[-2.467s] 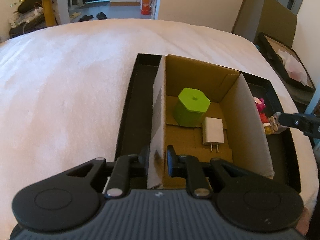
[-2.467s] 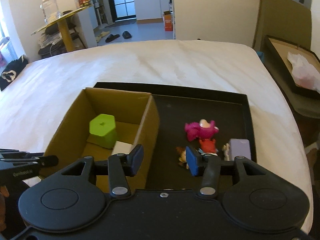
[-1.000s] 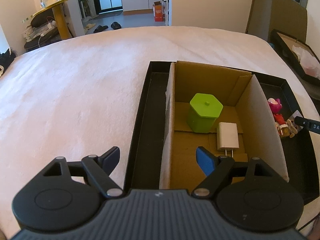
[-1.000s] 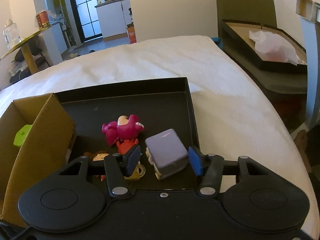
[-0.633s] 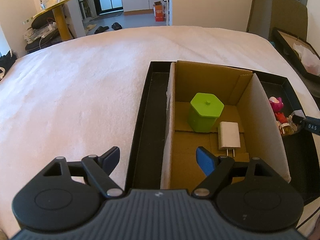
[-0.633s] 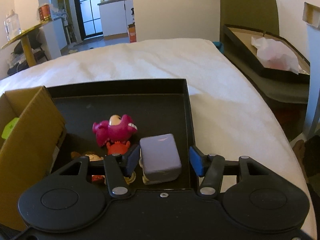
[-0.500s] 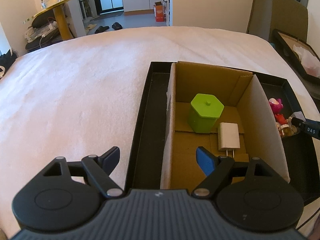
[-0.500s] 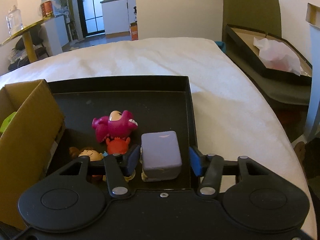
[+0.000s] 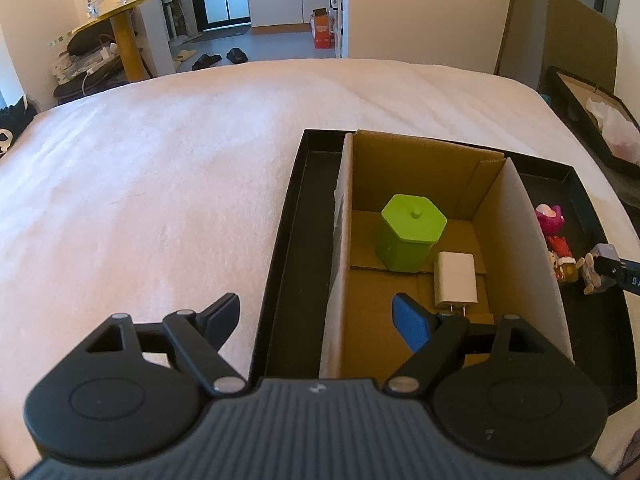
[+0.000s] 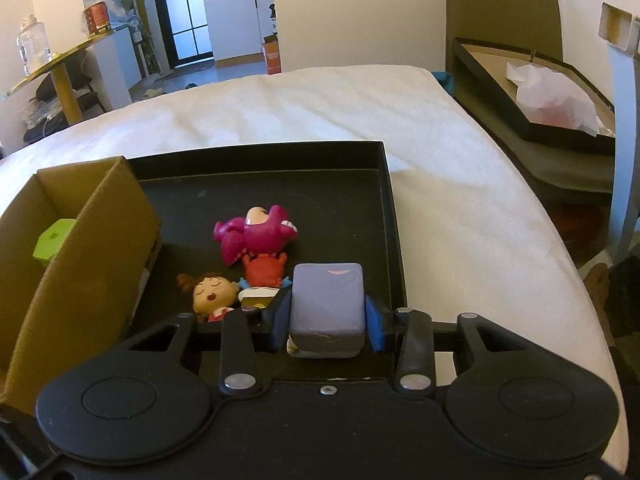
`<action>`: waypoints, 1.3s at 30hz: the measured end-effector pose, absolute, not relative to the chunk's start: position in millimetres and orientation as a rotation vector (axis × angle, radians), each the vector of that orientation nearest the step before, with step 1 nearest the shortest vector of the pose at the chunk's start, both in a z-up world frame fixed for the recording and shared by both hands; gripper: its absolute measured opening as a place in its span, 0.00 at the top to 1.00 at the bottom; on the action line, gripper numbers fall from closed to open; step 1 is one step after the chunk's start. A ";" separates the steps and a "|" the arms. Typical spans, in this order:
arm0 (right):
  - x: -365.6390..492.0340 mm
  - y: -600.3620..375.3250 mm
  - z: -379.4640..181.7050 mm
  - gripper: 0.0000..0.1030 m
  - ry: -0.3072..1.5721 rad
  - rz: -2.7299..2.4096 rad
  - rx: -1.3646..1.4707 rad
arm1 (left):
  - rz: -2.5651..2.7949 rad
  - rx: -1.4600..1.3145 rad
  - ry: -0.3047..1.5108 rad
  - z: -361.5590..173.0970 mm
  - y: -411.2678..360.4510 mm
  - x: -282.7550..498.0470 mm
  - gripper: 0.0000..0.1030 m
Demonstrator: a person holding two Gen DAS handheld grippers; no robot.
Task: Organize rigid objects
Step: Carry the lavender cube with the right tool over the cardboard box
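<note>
My right gripper point(image 10: 326, 322) is closing on a lilac block-shaped toy point(image 10: 326, 300) at the near right of the black tray point(image 10: 260, 184); both blue pads press its sides. A pink figure point(image 10: 256, 232), a red one point(image 10: 264, 270) and a brown-haired doll point(image 10: 212, 294) lie just left of it. My left gripper point(image 9: 318, 320) stands open astride the left wall of the cardboard box point(image 9: 520, 240), gripping nothing. In the box sit a green hexagonal container point(image 9: 408, 236) and a white charger point(image 9: 456, 280). The right gripper's tip point(image 9: 616, 272) shows at the left wrist view's right edge.
The tray lies on a bed with a pale pink cover point(image 9: 160, 184). A narrow bare strip of tray point(image 9: 296, 240) runs left of the box. Beside the bed at the right is a dark flat box holding white paper point(image 10: 552, 96). A yellow side table point(image 9: 124, 28) stands beyond.
The right gripper's jaws have closed from either side onto the lilac toy, which now stands square between the pads. The left gripper, earlier shut on the box wall, stays open and still.
</note>
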State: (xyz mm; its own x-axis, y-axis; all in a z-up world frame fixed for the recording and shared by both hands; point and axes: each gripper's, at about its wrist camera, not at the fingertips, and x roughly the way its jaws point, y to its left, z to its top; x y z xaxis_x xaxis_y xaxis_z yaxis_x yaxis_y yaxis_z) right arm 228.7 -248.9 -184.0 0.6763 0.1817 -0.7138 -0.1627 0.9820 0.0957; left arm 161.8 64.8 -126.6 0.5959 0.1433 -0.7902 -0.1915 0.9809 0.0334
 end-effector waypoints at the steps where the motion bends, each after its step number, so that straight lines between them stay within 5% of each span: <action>1: 227.3 -248.2 -181.8 0.63 0.805 0.194 0.023 | 0.193 -0.059 0.909 -126.2 65.1 161.2 0.20; 39: 208.5 -166.4 -86.7 0.63 0.727 0.352 -0.035 | 0.161 -0.136 0.874 -121.3 77.7 153.0 0.23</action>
State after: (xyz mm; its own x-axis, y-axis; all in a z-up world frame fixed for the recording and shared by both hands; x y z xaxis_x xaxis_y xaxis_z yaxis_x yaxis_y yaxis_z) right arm 208.5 -166.4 -86.7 0.6914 0.3023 -0.6562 -0.3267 0.9409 0.0893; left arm 153.0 77.7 -121.3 0.6310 0.0844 -0.7712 -0.1953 0.9793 -0.0526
